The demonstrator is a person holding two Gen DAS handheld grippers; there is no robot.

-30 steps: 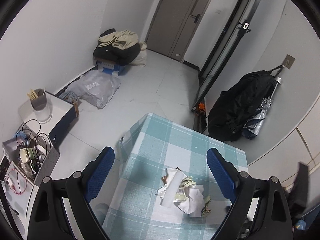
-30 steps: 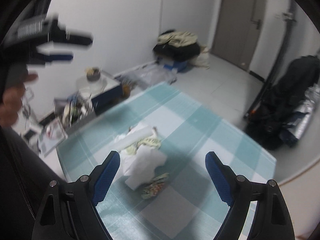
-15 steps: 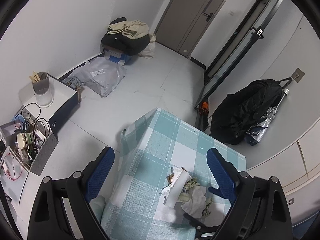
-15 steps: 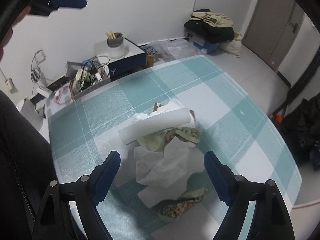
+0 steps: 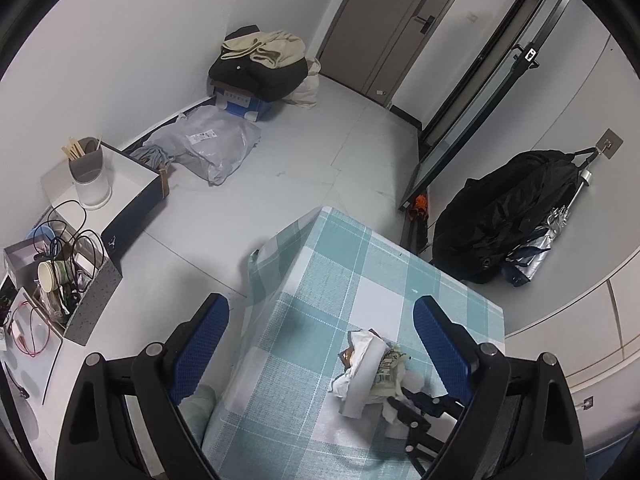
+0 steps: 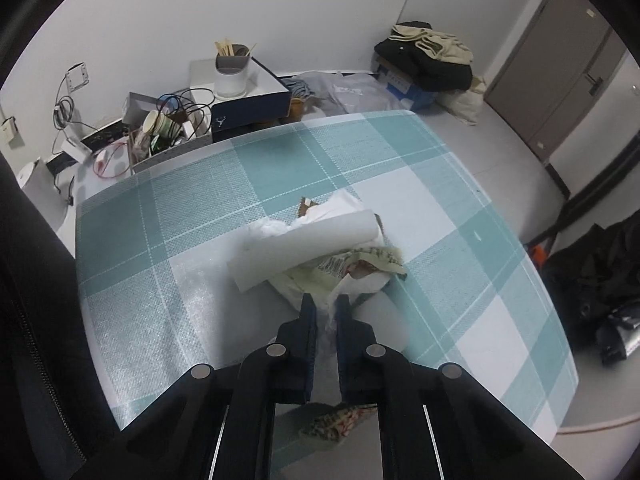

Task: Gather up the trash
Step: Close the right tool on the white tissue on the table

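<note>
Tilted steeply down, our right tool point(image 6: 325, 307) clamps white tissue point(image 6: 328, 312) in the trash pile point(image 6: 320, 248) on the checked worktop point(image 6: 192, 208); our left tool point(image 5: 320, 344) hovers open.

The tabletop point(image 6: 192, 240) wears a woven-looking checked cloth in teal and white, with a slight sheen near its closer edge. On it the trash pile point(image 6: 320, 248) is crumpled white paper, a smooth white roll point(image 6: 304, 248) and a creased printed wrapper point(image 6: 360, 260), probably thin plastic. The right gripper point(image 6: 325, 308) is matt black plastic with blue pads. The floor point(image 5: 304, 152) is smooth pale tile, faintly glossy. A paper cup point(image 5: 50, 276) lies in a speckled grey box point(image 5: 96, 292).
</note>
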